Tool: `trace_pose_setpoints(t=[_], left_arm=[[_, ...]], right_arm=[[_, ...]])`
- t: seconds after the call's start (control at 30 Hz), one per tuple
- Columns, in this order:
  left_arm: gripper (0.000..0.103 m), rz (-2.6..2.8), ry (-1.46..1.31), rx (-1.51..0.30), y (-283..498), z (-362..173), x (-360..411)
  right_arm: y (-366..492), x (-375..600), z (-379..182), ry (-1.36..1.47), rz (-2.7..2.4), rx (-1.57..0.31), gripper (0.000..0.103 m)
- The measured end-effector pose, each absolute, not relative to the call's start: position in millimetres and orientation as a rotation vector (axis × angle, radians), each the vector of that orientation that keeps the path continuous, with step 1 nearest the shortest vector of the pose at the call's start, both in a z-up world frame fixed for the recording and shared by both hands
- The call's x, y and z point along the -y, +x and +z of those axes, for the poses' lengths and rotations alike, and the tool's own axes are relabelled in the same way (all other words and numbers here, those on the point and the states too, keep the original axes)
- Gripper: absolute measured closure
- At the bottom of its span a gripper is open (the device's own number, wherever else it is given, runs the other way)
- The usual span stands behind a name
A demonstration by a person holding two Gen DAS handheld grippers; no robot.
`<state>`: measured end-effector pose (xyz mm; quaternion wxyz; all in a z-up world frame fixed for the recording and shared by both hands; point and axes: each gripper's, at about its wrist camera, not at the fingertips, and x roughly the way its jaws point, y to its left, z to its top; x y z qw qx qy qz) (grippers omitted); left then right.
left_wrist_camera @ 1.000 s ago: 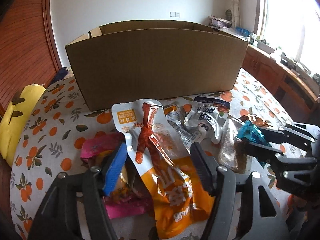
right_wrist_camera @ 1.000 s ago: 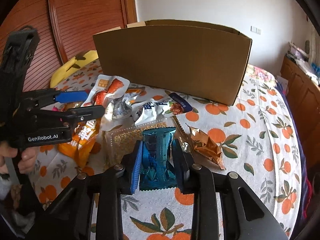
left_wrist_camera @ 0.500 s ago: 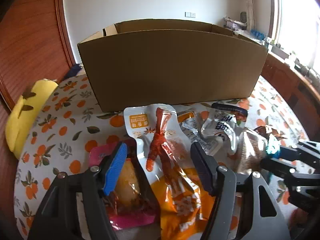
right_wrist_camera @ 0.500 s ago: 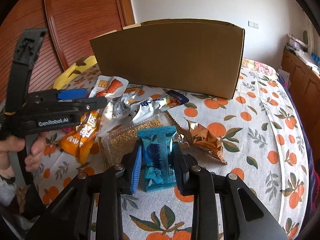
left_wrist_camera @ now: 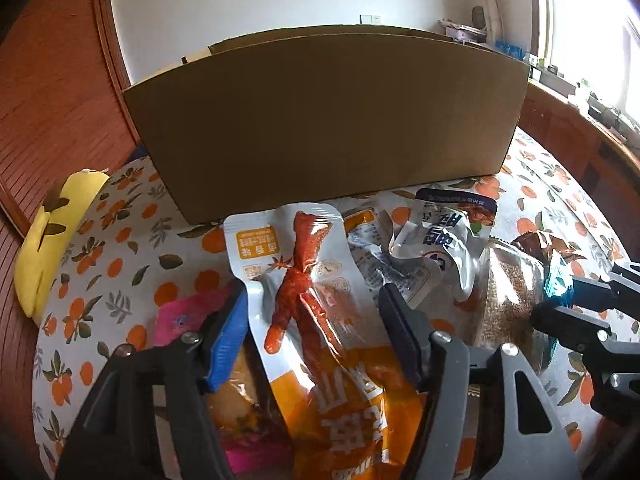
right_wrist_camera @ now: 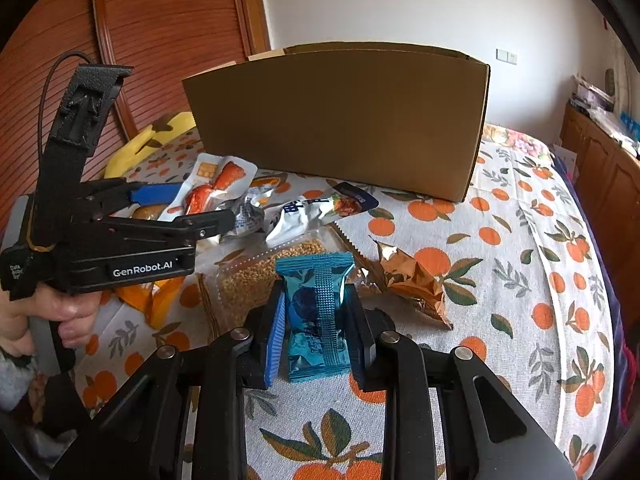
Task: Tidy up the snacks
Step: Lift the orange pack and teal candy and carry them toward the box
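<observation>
Snack packets lie strewn before a cardboard box [left_wrist_camera: 320, 120] on an orange-print cloth; the left gripper [left_wrist_camera: 312, 332], jaws about half open and closing, straddles the chicken-foot pouch [left_wrist_camera: 308, 288], whose long axis runs straight ahead between the pads toward the box. The right gripper [right_wrist_camera: 316, 316] is clamped on the teal wrapper [right_wrist_camera: 316, 304], standing upright between its pads, the box well ahead of both

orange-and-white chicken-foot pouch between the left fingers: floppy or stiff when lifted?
Likely floppy: the chicken-foot pouch is a thin, wrinkled vacuum pack draped over other packets. Glossy film may slip. The left gripper's jaws are closing around its middle, so both ends will probably sag.
</observation>
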<state>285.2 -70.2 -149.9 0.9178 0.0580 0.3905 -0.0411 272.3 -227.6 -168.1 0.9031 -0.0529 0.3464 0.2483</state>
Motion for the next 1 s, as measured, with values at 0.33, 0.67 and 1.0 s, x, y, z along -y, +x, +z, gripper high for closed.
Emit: trace_pose_setpoints(t=[0.33, 0.67, 1.0], left_arm=[[0.052, -0.124, 0.122, -0.784, 268.7, -139.5, 71.1], [0.052, -0.147, 0.073, -0.73, 252.9, -118.9, 63.5], [0.051, -0.157, 0.043, -0.681, 241.1, -100.9, 60.8]], right_arm=[[272.1, 227.9, -168.2, -0.109, 0.513, -0.716, 0.078], [269.5, 226.0, -166.9, -0.117, 0.51, -0.706, 0.08], [265.5, 232.9, -160.6, -0.094, 0.503, -0.661, 0.081]])
